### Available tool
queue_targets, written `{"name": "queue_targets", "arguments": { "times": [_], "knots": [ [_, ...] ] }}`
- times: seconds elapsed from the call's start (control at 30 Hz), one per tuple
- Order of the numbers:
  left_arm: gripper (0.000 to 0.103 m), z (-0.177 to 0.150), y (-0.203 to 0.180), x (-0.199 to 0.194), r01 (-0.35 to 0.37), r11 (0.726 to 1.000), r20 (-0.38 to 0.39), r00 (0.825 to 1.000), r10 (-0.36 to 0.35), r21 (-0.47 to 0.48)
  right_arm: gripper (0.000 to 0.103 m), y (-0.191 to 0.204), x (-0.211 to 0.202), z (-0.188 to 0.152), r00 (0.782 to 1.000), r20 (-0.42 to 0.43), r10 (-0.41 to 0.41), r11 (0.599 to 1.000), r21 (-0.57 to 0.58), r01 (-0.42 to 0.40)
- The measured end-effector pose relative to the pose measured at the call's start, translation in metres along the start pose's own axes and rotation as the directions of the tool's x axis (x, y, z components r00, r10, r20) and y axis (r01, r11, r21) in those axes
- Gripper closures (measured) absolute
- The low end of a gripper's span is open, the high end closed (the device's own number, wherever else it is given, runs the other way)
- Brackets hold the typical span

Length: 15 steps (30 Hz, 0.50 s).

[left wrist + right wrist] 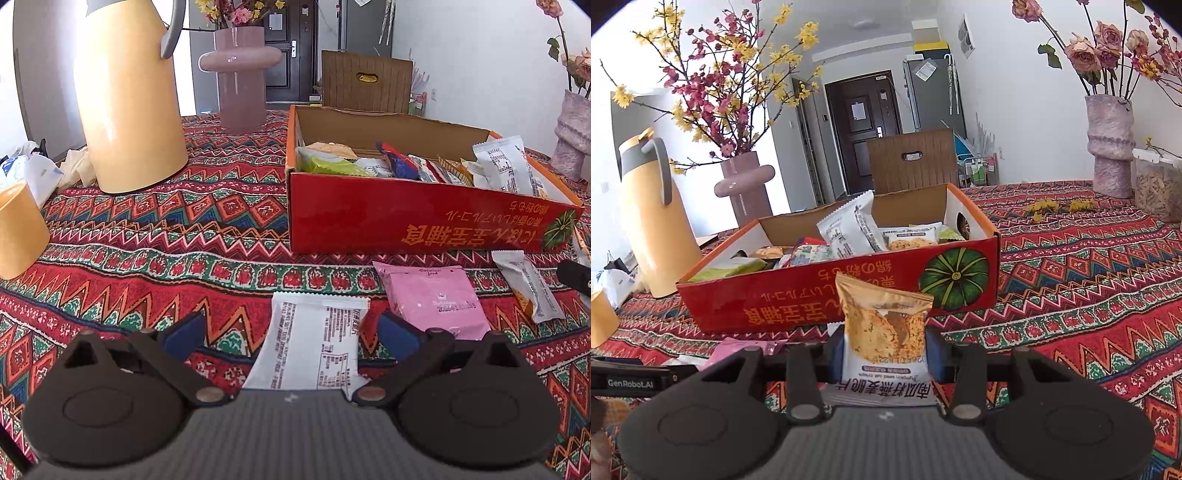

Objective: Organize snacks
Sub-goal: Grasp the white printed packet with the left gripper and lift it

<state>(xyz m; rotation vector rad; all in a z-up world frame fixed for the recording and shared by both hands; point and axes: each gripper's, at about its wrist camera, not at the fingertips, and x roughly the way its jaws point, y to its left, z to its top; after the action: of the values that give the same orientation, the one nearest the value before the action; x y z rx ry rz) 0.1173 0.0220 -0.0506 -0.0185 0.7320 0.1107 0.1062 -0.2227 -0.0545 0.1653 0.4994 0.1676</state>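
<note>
Left gripper: fingers spread wide over the tablecloth, nothing between the pads; a white packet lies flat in the gap, print side up, not touched.
Right gripper: blue pads pinch an orange packet by its lower sides; the packet stands upright in front of the box's near wall.
Box: red cardboard, open top, on the table toward its far right part (printing on the near wall reads upside down, with a green pumpkin picture at one end).
In the box: several snack packets; a white one stands taller than the rest and sticks above the rim.
Pink packet: flat on the cloth between the box's near wall and the table's near edge, just right of the white packet.
Third loose packet: white and orange, lying near the box's near right corner.
Jug: yellow, grey handle, left of the box toward the far left of the table.
Cup: yellow, at the left edge.
Vase: pink, with flowers, behind the jug and box.
</note>
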Motion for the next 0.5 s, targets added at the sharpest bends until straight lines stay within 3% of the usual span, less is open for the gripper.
{"name": "queue_targets", "arguments": {
  "times": [0.13,0.27,0.5],
  "knots": [
    [0.014,-0.0008,-0.0007,0.0039,0.008,1.0,-0.017,1.0,-0.008,0.0,0.061,0.0009,0.0005,-0.0004,1.0,-0.001,-0.001,1.0,-0.003,0.001],
    [0.018,-0.0014,-0.0008,0.0028,0.015,1.0,-0.008,1.0,-0.015,-0.003,0.061,0.0017,0.0013,-0.0008,1.0,-0.005,-0.003,1.0,-0.006,0.003],
    [0.044,-0.0036,-0.0019,-0.0021,0.047,0.999,0.026,0.999,-0.047,0.008,0.06,0.0016,0.0015,-0.0012,1.0,-0.007,-0.002,1.0,-0.006,0.002]
  ]
}}
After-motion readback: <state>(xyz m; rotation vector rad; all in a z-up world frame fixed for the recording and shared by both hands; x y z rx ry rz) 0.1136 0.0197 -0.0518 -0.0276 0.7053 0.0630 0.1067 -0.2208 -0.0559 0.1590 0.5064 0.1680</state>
